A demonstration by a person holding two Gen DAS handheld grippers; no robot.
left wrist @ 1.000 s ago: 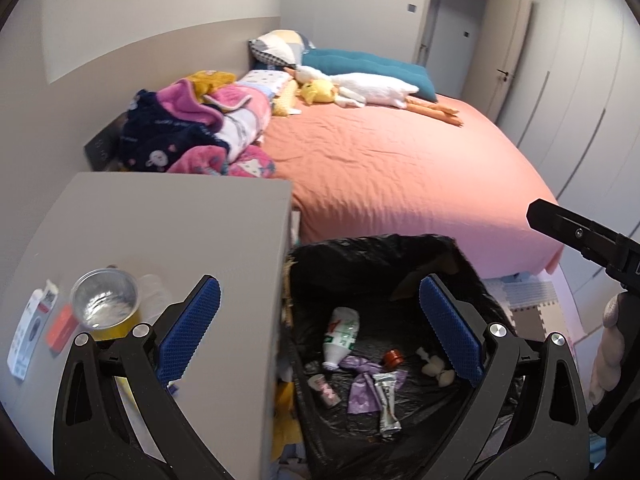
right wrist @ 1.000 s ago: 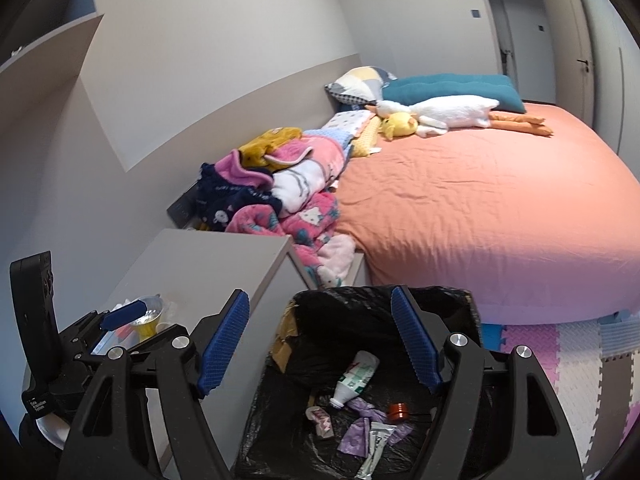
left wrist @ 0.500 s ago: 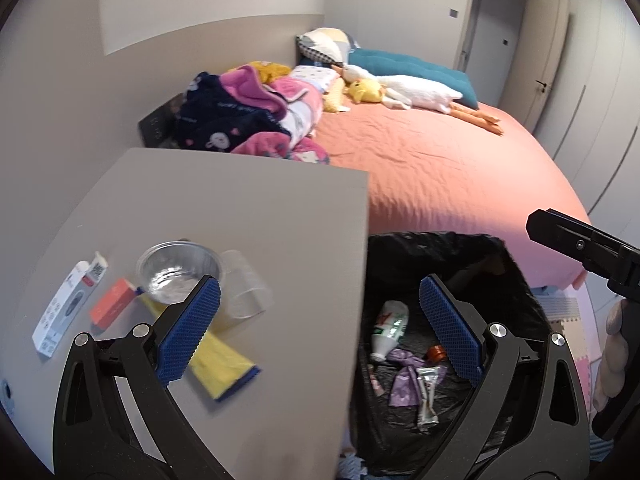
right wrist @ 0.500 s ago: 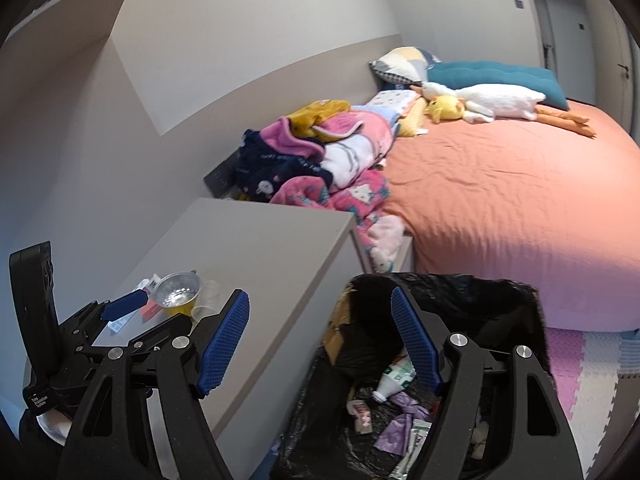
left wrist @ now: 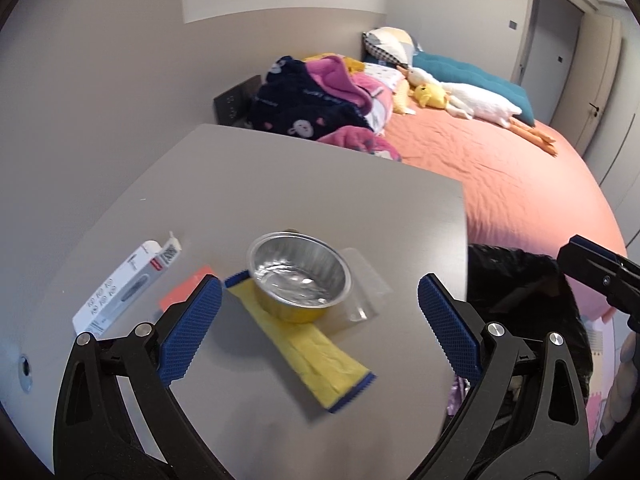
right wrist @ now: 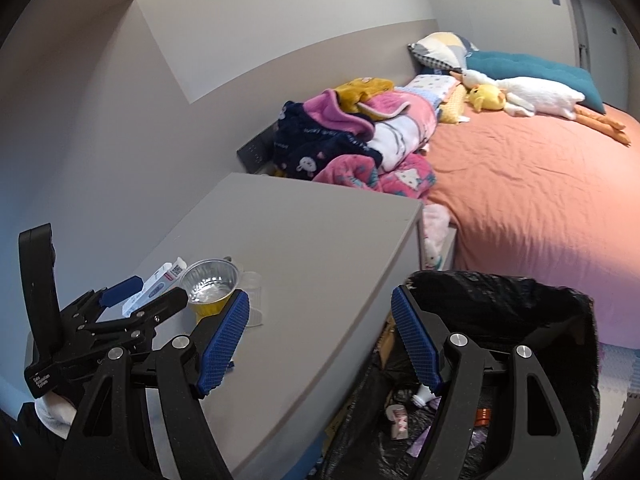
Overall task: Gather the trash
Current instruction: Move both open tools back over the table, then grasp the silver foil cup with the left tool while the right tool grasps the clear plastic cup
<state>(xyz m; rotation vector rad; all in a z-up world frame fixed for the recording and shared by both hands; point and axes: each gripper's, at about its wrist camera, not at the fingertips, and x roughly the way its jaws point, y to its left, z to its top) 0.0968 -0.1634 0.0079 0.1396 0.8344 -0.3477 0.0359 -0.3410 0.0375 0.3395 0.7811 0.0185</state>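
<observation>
On the grey cabinet top (left wrist: 288, 184) lie a foil cup (left wrist: 298, 274) on a yellow wrapper (left wrist: 316, 354), a clear plastic cup (left wrist: 362, 286) on its side, a white box (left wrist: 128, 282) and a red packet (left wrist: 186, 290). My left gripper (left wrist: 320, 330) is open and empty, just short of the foil cup. My right gripper (right wrist: 320, 338) is open and empty over the cabinet's right edge, beside the black-lined bin (right wrist: 520, 312) that holds trash. The left gripper shows in the right wrist view (right wrist: 140, 292), and the foil cup (right wrist: 210, 282) too.
A bed with an orange sheet (left wrist: 500, 184) stands beyond the cabinet, with piled blankets (left wrist: 320, 108) and plush toys (left wrist: 472, 100). Foam floor mats (right wrist: 616, 364) lie right of the bin. A wall runs along the left.
My left gripper has swung left from over the bin to over the cabinet top, facing the foil cup. My right gripper has also shifted left. Both stay open.
</observation>
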